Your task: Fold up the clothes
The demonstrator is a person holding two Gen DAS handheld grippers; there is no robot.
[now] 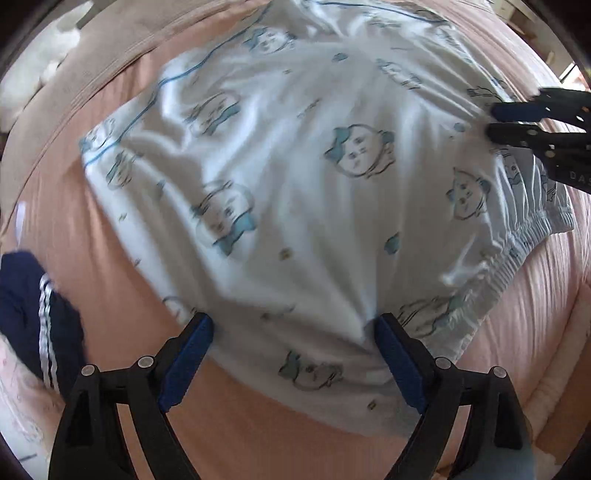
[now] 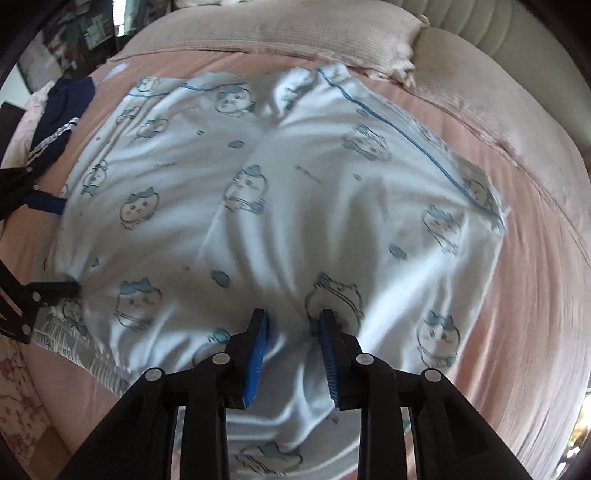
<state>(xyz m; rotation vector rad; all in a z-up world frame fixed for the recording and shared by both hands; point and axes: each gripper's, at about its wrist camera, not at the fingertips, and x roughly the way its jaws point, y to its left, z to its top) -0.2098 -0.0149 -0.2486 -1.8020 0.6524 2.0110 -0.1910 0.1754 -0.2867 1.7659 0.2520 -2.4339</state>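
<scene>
1. Your white shorts (image 1: 295,184), printed with blue cartoon faces and edged in blue piping, lie spread and wrinkled across the pink bedspread (image 1: 92,258). Their gathered elastic waistband (image 1: 517,251) shows at the right of the left wrist view.
2. Your left gripper (image 1: 293,332) sits at the near edge of the shorts with its fingers wide apart, the blue pads (image 1: 188,365) resting on or just above the fabric. Nothing is pinched between them.
3. Your right gripper (image 2: 293,325) stands over the waistband end with its fingers at a narrow gap. A ridge of cloth rises between the pads; the frame is blurred, so you cannot tell whether they actually clamp it. From the left wrist view, the same gripper (image 1: 491,120) looks nearly closed against the cloth.
4. A navy garment with white stripes (image 1: 40,317) lies on the bedspread just beside the shorts, apart from them.
5. A beige pillow (image 2: 295,29) lies beyond the far edge of the shorts.
</scene>
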